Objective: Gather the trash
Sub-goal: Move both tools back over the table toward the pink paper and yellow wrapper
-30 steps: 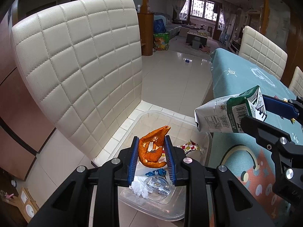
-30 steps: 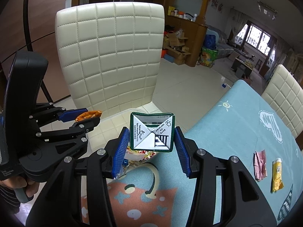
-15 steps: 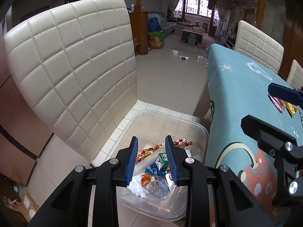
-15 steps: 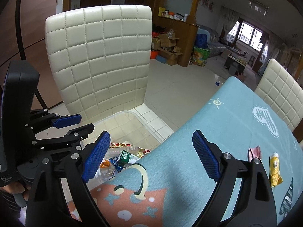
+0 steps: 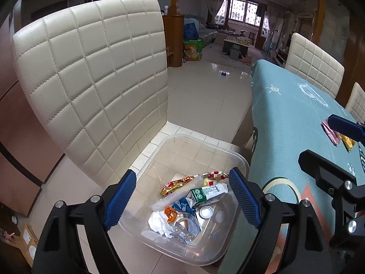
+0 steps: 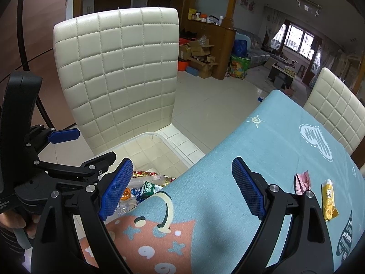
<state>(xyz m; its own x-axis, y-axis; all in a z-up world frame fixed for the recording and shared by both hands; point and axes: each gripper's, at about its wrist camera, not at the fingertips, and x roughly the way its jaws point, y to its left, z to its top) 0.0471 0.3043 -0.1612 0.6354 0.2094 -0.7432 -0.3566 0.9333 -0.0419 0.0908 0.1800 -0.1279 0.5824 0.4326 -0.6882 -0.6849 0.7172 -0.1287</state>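
A clear plastic bin (image 5: 205, 146) stands on the floor beside the table. It holds a green and white carton (image 5: 206, 193), an orange peel (image 5: 170, 213), wrappers and other trash. My left gripper (image 5: 182, 199) is open and empty above the bin. My right gripper (image 6: 182, 188) is open and empty over the table's edge, and it shows at the right of the left wrist view (image 5: 328, 148). A pink wrapper (image 6: 302, 181) and a yellow wrapper (image 6: 328, 199) lie on the blue tablecloth (image 6: 262, 150) to the right.
A cream quilted chair (image 5: 91, 86) stands just behind the bin. Another cream chair (image 6: 335, 114) is at the table's far side. Tiled floor (image 5: 205, 96) stretches beyond, with boxes (image 6: 200, 57) and furniture far back.
My left gripper let go of the orange peel and my right let go of the carton. Both now lie in the bin. Both grippers have opened wide.
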